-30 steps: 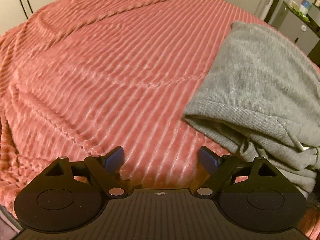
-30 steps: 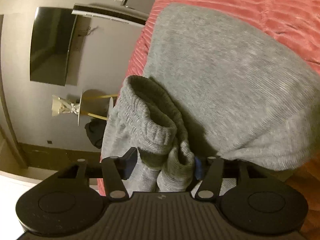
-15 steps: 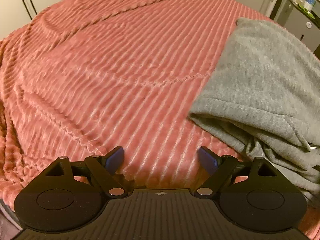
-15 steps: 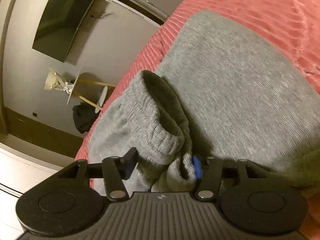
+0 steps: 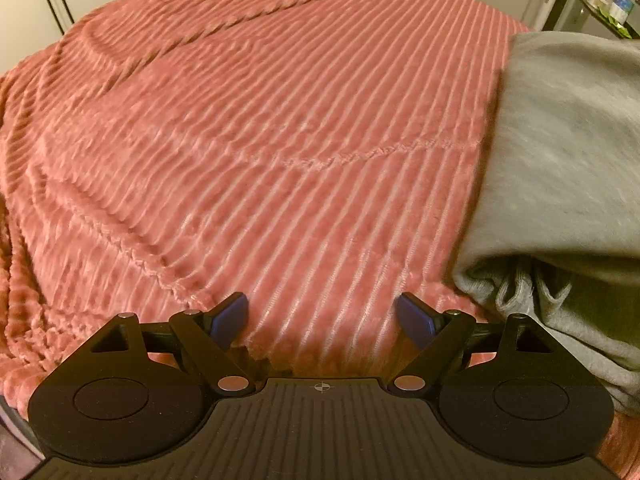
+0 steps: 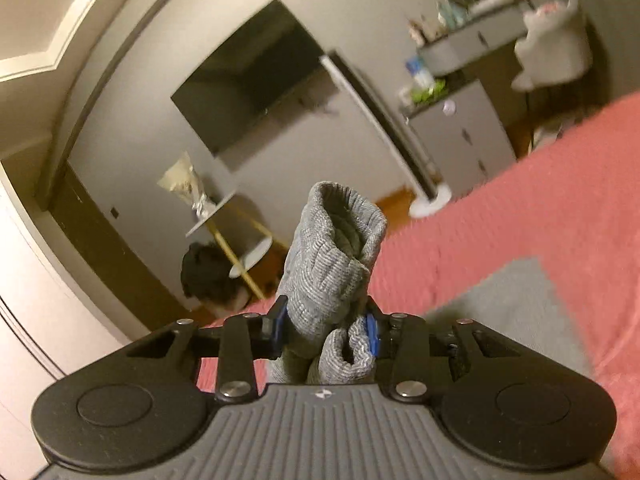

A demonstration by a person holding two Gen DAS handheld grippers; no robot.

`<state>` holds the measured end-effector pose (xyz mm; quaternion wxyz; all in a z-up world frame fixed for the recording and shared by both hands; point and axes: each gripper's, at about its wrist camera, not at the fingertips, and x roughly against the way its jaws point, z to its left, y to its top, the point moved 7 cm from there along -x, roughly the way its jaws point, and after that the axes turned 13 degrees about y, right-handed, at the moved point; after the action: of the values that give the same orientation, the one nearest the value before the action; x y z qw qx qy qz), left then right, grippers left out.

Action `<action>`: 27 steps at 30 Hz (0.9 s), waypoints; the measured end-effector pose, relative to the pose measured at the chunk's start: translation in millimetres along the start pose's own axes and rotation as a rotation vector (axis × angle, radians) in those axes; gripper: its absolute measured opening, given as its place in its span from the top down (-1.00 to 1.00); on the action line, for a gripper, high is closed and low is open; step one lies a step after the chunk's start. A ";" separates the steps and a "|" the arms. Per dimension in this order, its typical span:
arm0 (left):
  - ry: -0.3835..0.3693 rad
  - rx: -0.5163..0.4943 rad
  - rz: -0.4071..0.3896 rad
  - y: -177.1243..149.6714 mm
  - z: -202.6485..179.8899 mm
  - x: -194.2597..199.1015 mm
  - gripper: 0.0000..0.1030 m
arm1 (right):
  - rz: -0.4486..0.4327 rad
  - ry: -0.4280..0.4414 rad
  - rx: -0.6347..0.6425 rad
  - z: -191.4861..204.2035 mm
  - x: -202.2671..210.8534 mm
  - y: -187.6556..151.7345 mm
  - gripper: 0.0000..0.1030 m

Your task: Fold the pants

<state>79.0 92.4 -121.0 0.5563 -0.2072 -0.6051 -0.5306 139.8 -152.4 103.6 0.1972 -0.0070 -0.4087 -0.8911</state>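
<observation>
Ahead of the black left gripper (image 5: 322, 316) with blue pads (image 5: 230, 316) spreads a pink ribbed blanket (image 5: 260, 140), grey pants (image 5: 568, 152) at its right, their grey knit cuff (image 6: 332, 260) between the right gripper's blue pads.

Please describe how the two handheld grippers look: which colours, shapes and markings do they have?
Both look alike. The left gripper has a dark ribbed body with a small crosshair mark, two round black lobes with circular insets, black linkage bars with silver rivets, and blue pads on its fingers. The right gripper has the same ribbed body, lobes, rivets and blue pads. No cables, hands or sleeves show.
</observation>
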 end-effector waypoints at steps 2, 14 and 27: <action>-0.004 -0.004 -0.003 -0.2 -0.1 0.9 -0.69 | -0.018 -0.042 0.027 -12.4 14.4 4.5 0.29; -0.126 -0.138 -0.112 -6.1 -28.0 32.3 -0.76 | 0.058 -0.129 -0.024 -64.9 17.8 -18.6 0.29; -0.101 0.017 -0.241 9.8 -41.0 24.9 -0.62 | -0.002 -0.026 0.018 -35.1 50.9 -2.7 0.29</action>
<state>98.4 51.6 -102.2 0.4592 -0.1549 -0.6571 -0.5774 97.2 -194.1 87.1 0.1912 -0.0165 -0.4190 -0.8875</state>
